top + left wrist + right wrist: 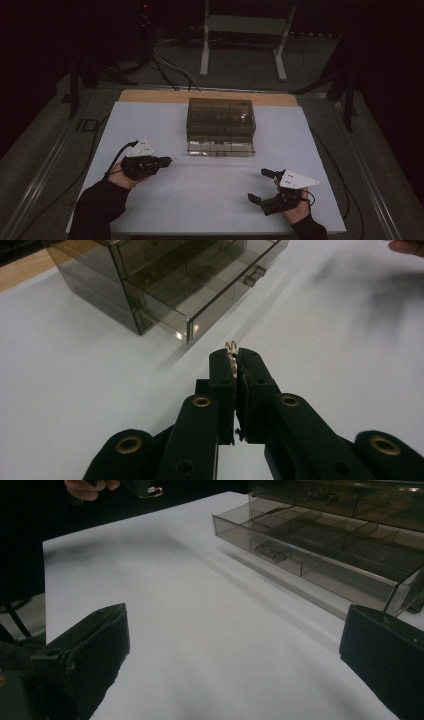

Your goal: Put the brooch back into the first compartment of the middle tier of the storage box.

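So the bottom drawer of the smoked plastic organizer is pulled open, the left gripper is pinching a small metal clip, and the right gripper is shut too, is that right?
Not quite. The right gripper is open: the right gripper view shows its jaws spread wide apart with nothing between them. The rest holds: the organizer has its bottom drawer pulled out, and the left gripper is pinching a small metal clip.

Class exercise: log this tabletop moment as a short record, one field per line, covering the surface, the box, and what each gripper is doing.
Surface: white board
Box: smoky clear drawer organiser, bottom drawer pulled out, divided into compartments
Drawer contents: small metal item
Left gripper: shut on a small gold-coloured metal piece
Right gripper: open, holding nothing
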### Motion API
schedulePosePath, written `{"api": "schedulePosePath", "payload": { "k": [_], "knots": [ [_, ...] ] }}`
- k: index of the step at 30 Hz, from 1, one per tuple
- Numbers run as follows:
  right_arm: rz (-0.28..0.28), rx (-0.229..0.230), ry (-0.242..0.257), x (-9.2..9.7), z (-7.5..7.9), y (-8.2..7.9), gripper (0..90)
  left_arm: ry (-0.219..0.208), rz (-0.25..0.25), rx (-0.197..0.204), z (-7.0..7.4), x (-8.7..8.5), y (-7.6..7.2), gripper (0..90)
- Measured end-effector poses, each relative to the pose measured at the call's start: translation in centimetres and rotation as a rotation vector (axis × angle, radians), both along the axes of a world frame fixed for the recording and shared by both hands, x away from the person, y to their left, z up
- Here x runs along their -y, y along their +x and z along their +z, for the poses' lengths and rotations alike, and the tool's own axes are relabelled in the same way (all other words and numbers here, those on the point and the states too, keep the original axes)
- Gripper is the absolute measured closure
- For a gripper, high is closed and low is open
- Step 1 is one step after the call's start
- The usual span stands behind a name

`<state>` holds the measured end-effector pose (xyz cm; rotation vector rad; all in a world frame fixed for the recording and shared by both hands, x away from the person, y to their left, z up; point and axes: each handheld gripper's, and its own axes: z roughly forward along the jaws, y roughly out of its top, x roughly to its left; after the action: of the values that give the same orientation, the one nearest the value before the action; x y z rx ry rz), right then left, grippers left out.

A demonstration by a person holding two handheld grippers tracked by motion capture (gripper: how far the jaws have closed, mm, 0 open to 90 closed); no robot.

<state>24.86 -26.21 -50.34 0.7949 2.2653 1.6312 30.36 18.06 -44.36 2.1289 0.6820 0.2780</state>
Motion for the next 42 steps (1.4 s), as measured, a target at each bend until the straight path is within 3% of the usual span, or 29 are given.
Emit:
{"api": "schedulePosePath", "payload": {
  "k": [11,27,30,42],
  "knots": [
    [0.001,-0.001,0.002,0.0,0.0,0.0,0.0,0.001,0.0,-0.001,0.0,1.3,0.9,87.3],
    [0.005,-0.002,0.002,0.0,-0.1,0.0,0.0,-0.04,0.03,0.005,0.4,3.2,2.7,87.3],
    [0.004,-0.006,0.005,0.0,-0.1,0.1,0.0,-0.065,0.039,-0.003,0.4,3.5,3.0,87.2],
    [0.005,-0.005,0.01,0.1,0.0,0.1,0.0,-0.063,0.055,0.0,0.9,5.1,4.2,87.2]
  ]
}}
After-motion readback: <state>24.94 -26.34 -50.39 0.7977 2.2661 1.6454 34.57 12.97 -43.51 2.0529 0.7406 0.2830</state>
